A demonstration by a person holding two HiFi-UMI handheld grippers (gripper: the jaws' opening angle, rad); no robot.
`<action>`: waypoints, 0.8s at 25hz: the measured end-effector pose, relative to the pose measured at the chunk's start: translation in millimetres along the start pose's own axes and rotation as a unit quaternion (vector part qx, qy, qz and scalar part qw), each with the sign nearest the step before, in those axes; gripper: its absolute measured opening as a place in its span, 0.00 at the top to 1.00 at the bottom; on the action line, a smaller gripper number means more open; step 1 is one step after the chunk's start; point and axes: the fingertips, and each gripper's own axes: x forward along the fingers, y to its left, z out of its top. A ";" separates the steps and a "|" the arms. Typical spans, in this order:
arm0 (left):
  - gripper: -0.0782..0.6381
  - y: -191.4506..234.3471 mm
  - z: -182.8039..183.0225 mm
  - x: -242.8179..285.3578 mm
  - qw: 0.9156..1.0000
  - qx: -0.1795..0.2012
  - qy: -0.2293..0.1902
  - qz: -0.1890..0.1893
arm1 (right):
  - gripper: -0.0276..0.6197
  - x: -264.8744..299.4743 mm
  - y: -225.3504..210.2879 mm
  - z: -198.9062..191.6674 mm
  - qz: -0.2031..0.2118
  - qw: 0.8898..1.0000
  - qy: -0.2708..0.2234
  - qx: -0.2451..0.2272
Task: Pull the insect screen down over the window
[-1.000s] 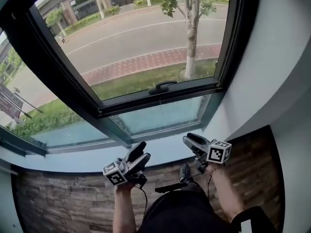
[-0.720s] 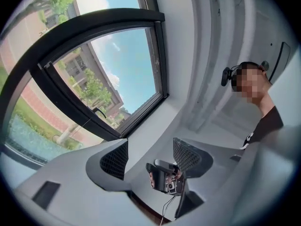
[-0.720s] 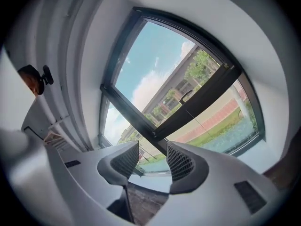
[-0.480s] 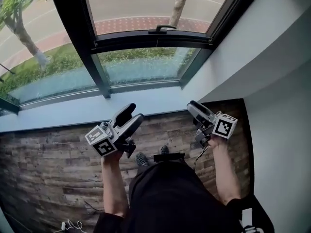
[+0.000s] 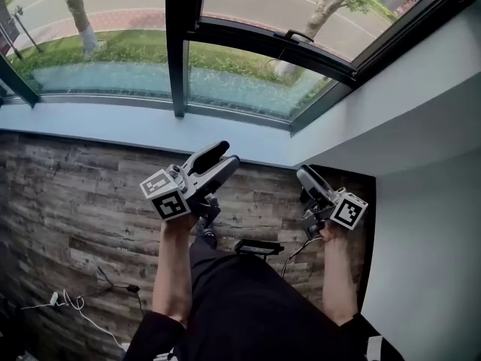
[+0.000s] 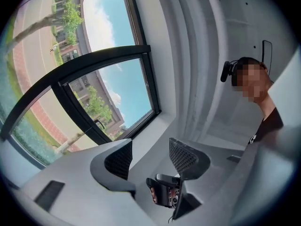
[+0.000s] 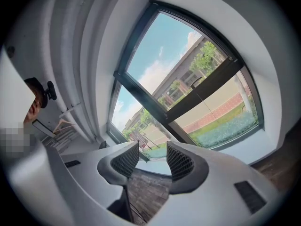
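Observation:
The dark-framed window (image 5: 184,43) fills the top of the head view, its black handle (image 5: 299,34) on the lower sash bar. No screen shows drawn over the glass. My left gripper (image 5: 224,155) is held low in front of the wood-look wall below the white sill (image 5: 113,122). Its jaws are closing with nothing between the pads (image 6: 120,159). My right gripper (image 5: 307,175) hangs beside it to the right, open and empty, well short of the window. The handle (image 7: 196,80) also appears in the right gripper view, far beyond the mesh pads (image 7: 178,163).
A white wall (image 5: 421,126) closes in on the right. Thin cables (image 5: 68,301) lie at the lower left. A shoe (image 5: 204,235) and a black bar (image 5: 259,247) sit below the grippers. The person wearing a head camera (image 6: 254,79) shows in the left gripper view.
The head view has tilted down and swung left, so the window has slid to the top of the frame. The left gripper's jaws have narrowed. Both grippers stay low before the body.

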 end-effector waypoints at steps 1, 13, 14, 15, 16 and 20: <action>0.52 -9.1 -7.0 -6.3 1.000 0.002 0.007 0.003 | 0.67 -9.0 0.8 -8.9 -0.002 1.000 0.000 0.003; 0.52 -137.7 -96.3 -102.7 0.993 0.028 0.099 0.055 | 0.67 -136.8 32.3 -109.2 0.033 0.992 -0.088 0.086; 0.52 -144.1 -96.8 -104.7 0.993 0.032 0.102 0.056 | 0.67 -145.1 37.5 -111.6 0.034 0.991 -0.096 0.084; 0.52 -149.0 -96.6 -104.2 0.992 0.038 0.104 0.054 | 0.67 -153.3 41.2 -111.9 0.032 0.991 -0.106 0.080; 0.52 -152.9 -96.2 -102.4 0.992 0.044 0.107 0.051 | 0.67 -161.2 43.3 -110.9 0.030 0.989 -0.118 0.079; 0.52 -168.2 -94.1 -107.7 0.991 0.057 0.120 0.030 | 0.67 -182.9 51.9 -119.9 0.022 0.984 -0.149 0.090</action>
